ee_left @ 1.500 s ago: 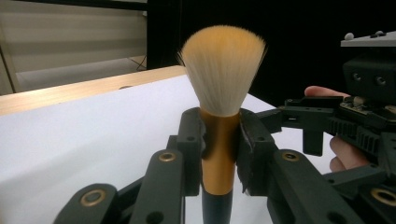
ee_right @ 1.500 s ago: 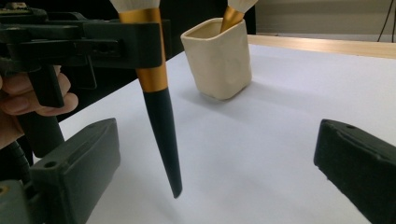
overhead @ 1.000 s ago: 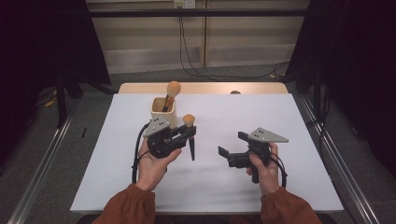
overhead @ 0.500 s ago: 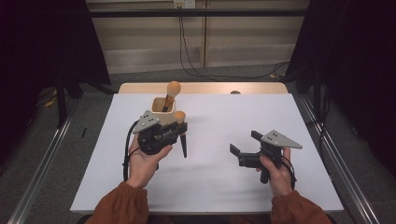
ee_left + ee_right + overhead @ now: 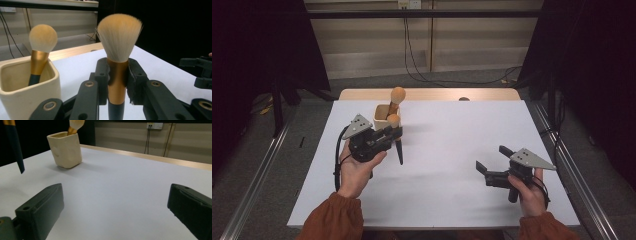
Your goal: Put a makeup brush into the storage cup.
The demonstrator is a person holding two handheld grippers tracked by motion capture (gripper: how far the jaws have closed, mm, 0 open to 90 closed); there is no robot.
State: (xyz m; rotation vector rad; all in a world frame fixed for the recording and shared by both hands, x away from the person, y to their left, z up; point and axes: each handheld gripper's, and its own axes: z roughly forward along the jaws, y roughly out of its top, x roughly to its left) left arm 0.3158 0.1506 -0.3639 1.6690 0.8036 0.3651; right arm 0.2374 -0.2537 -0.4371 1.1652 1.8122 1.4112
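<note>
My left gripper [image 5: 394, 134] is shut on a makeup brush [image 5: 396, 142] that it holds upright, tan bristles up and dark handle tip pointing down above the table. In the left gripper view the jaws clamp the brush's gold ferrule [image 5: 117, 80]. A cream square cup [image 5: 384, 116] stands just behind it, touching or nearly so, with a second round-headed brush [image 5: 398, 95] in it. My right gripper [image 5: 493, 159] is open over the table's front right, with nothing between its jaws [image 5: 115, 195]. The right gripper view shows the cup [image 5: 66, 150] far off at the left.
The white table [image 5: 452, 125] has a wooden strip along its far edge [image 5: 432, 94]. Dark curtains flank both sides, and cables hang down the back wall. Metal rails run along the floor on the left and right.
The left gripper has carried the brush leftward and back toward the cup. The right gripper has drifted right and toward the front edge, still open.
</note>
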